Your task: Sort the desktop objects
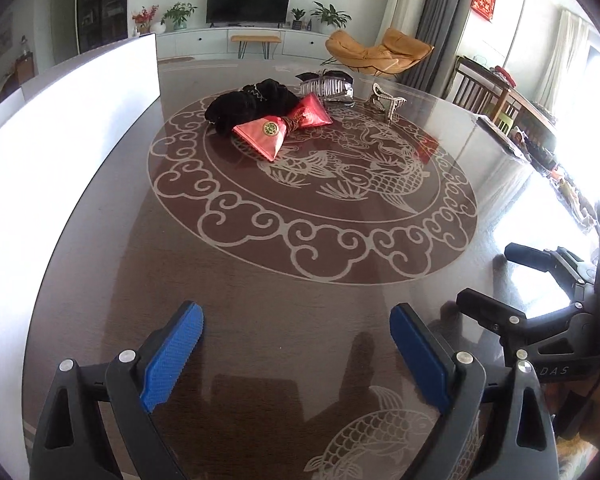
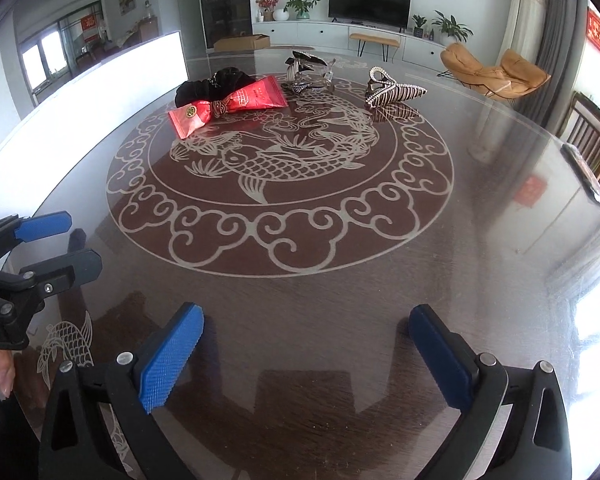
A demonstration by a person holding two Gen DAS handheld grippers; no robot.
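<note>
On the far part of the round glass table (image 1: pixel 260 280) lie a black fabric scrunchie (image 1: pixel 252 102) (image 2: pixel 212 84), a red bow-shaped packet (image 1: pixel 284 126) (image 2: pixel 228 108), a clear-and-black hair claw (image 1: pixel 328 86) (image 2: pixel 308 72) and a rhinestone hair claw (image 1: pixel 386 100) (image 2: pixel 394 90). My left gripper (image 1: pixel 296 320) is open and empty above the near table edge; it also shows in the right wrist view (image 2: pixel 76 240). My right gripper (image 2: pixel 306 324) is open and empty beside it; it also shows in the left wrist view (image 1: pixel 488 280).
A white board (image 1: pixel 72 112) (image 2: pixel 100 92) stands along the table's left side. Wooden chairs (image 1: pixel 484 92) and a cluttered surface stand at the right. A living room with a TV cabinet lies beyond the table.
</note>
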